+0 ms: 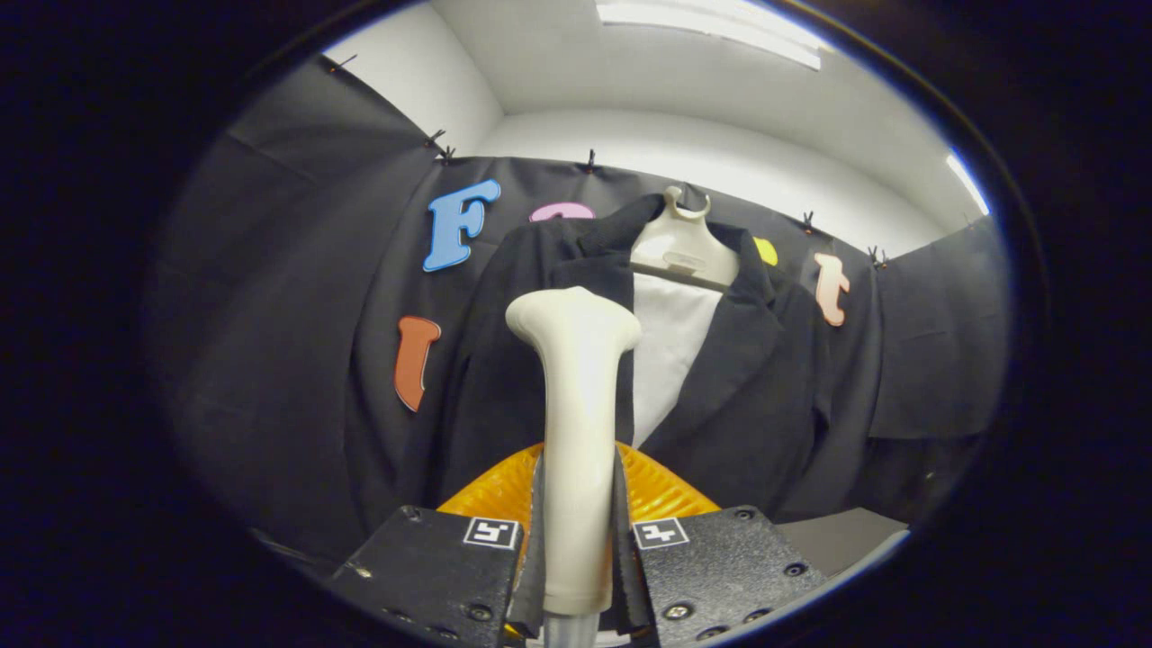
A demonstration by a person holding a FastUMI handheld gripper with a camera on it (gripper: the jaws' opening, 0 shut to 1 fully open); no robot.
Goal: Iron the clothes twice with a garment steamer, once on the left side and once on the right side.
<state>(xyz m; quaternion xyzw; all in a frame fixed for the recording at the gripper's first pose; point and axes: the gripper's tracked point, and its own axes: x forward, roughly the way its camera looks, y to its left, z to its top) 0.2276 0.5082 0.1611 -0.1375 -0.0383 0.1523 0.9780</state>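
Note:
A cream garment steamer (576,423) stands upright between my fingers, its handle clamped by my gripper (576,540), which is shut on it. Its flared head (573,320) points up toward a dark jacket (756,387) just beyond it. The jacket hangs on a pale hanger (681,247) against the booth's black cloth wall, open at the front over a white lining or shirt (670,355). The steamer head sits over the jacket's left front panel, near the lapel; whether it touches the cloth I cannot tell.
An orange ribbed object (499,490) lies just behind the fingers, under the steamer. Black cloth (297,297) lines the booth on the left, back and right. A grey surface (837,535) shows low on the right.

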